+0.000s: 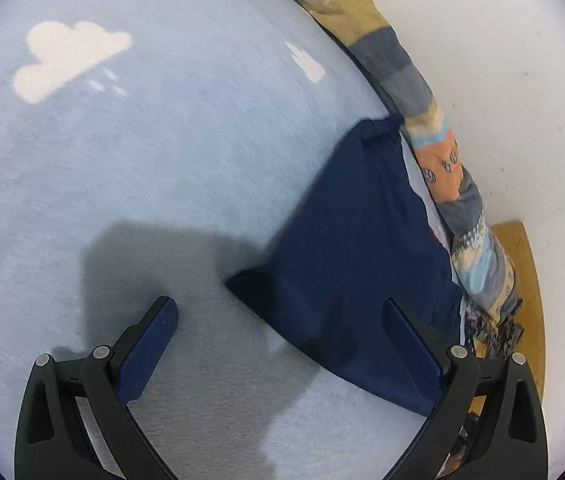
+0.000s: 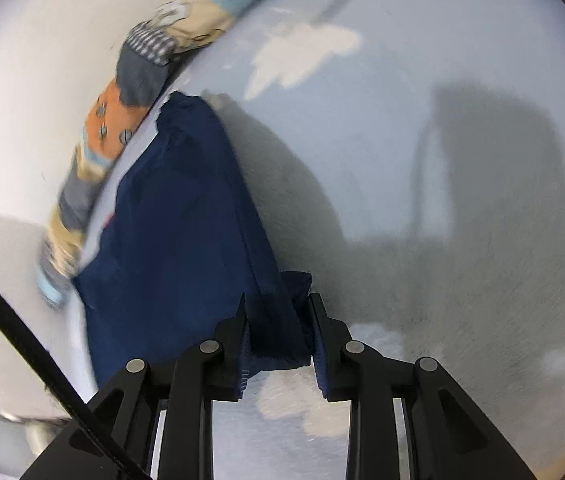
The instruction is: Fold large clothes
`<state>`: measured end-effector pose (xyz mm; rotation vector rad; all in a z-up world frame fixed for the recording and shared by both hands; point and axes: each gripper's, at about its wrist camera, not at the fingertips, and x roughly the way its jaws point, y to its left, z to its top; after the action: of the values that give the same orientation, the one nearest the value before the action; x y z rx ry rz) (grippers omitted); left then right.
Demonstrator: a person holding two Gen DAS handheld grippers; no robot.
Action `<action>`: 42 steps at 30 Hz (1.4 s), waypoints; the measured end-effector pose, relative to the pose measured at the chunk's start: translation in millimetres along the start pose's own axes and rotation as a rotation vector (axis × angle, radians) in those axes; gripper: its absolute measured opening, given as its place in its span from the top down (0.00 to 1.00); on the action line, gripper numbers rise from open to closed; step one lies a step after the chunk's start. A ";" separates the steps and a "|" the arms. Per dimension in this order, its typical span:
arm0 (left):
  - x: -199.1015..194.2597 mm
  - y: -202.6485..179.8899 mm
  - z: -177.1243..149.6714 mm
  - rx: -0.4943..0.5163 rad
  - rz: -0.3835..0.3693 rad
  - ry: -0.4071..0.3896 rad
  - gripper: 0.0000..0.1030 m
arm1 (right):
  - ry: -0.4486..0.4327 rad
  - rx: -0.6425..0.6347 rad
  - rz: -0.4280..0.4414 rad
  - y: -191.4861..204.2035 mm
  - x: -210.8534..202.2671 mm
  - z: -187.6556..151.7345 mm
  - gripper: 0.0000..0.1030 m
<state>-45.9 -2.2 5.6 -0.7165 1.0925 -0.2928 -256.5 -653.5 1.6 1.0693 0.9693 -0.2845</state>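
Seen from the left wrist, the left tool (image 1: 280,316) hung with its jaws wide apart and empty above a pale blue blanket (image 1: 162,184) printed with white clouds. A folded navy garment (image 1: 346,256) lay on the blanket beside a patchwork quilt (image 1: 438,160) bunched along a white wall (image 1: 514,80). Seen from the right wrist, the right tool (image 2: 278,312) was clamped on the near corner of the navy garment (image 2: 178,220), which stretched away towards the quilt (image 2: 122,120).

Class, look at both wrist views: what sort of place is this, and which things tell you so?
Probably a bedroom: a light-blue cloud-print sheet like a bed's, a rolled patterned quilt against a white wall, and a navy garment lying on the sheet.
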 end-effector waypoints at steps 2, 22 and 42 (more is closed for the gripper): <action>4.5 -5.7 -0.2 0.032 0.004 0.004 0.02 | 0.026 0.030 0.022 -7.4 5.5 -1.1 0.68; 34.4 -39.3 9.9 0.148 -0.070 -0.044 0.86 | 0.008 -0.071 0.063 12.4 0.7 -0.2 0.76; -74.8 -33.9 -33.9 0.196 0.171 -0.210 0.87 | -0.187 -0.133 -0.166 -16.2 -100.2 -14.5 0.85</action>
<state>-105.4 0.7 71.6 -0.4638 0.9041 -0.1708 -331.9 -673.2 68.2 0.8270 0.8967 -0.4424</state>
